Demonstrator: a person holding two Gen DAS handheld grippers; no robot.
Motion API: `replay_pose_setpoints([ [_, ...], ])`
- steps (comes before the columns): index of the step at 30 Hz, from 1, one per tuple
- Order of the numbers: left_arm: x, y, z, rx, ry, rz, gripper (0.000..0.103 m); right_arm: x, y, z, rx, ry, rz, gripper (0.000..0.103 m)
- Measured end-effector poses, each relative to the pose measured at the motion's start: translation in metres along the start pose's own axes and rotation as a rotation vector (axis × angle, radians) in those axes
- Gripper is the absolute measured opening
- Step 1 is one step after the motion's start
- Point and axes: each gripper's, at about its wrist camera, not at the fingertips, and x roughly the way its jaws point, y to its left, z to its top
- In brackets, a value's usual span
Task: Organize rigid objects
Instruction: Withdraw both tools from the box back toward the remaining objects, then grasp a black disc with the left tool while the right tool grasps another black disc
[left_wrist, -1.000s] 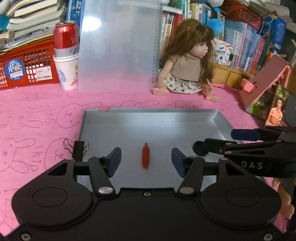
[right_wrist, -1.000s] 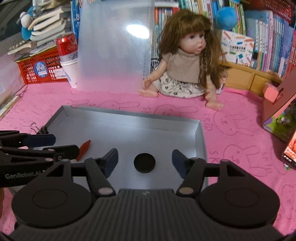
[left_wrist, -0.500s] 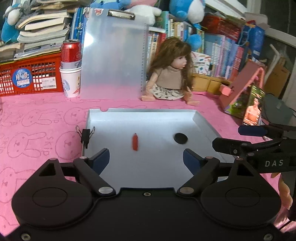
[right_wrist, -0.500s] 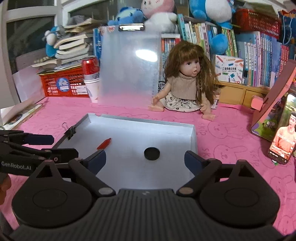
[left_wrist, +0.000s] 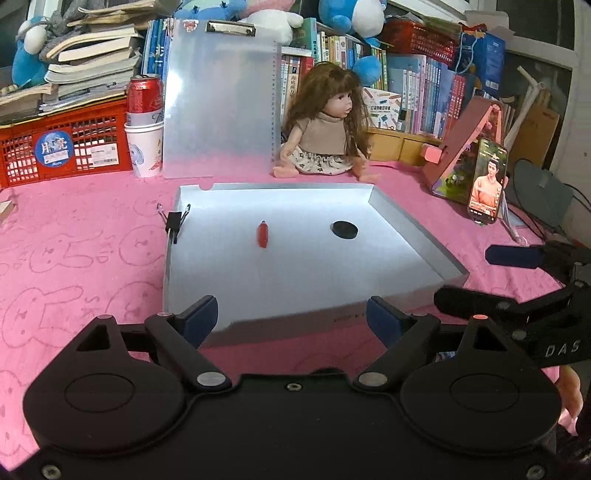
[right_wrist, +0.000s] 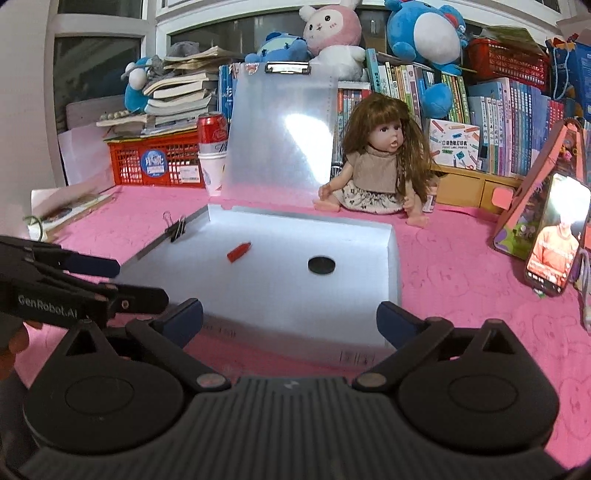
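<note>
We've pulled both grippers, left gripper (left_wrist: 291, 317) and right gripper (right_wrist: 290, 319), back off the tray (left_wrist: 406, 221), jaws now wide.

Open tray (left_wrist: 413, 236), binder clip (left_wrist: 173, 225) on rim.

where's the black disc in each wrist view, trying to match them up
Left wrist: black disc lies in the grey tray, right of centre, right of the red piece.
Right wrist: disc near the tray's right wall.
Shared landmark: the doll behind the tray.
</note>
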Motion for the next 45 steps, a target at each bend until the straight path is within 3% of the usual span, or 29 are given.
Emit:
replay_pose_setpoints([
  [7,-0.015,-0.01,-0.014,0.076,-0.053,0.033,0.087,-0.008,0.005,-0.021,-0.014,-0.02,-0.055,0.103],
  [18,-0.02,-0.003,-0.034,0.039,-0.07,0.067,0.087,-0.01,0.004,-0.042,0.006,0.0,-0.087,0.103],
  [24,-0.023,-0.003,-0.046,0.039,-0.081,0.077,0.087,-0.013,0.006,-0.05,0.018,-0.014,-0.063,0.103],
  [33,-0.023,0.005,-0.059,0.019,-0.056,0.103,0.078,-0.016,0.001,-0.055,0.064,-0.02,-0.049,0.103],
  [37,-0.022,0.01,-0.061,-0.01,-0.045,0.106,0.068,-0.017,-0.005,-0.056,0.097,-0.019,-0.049,0.1],
  [45,-0.019,0.01,-0.066,-0.008,-0.033,0.125,0.062,-0.018,-0.004,-0.058,0.118,-0.036,-0.05,0.084],
])
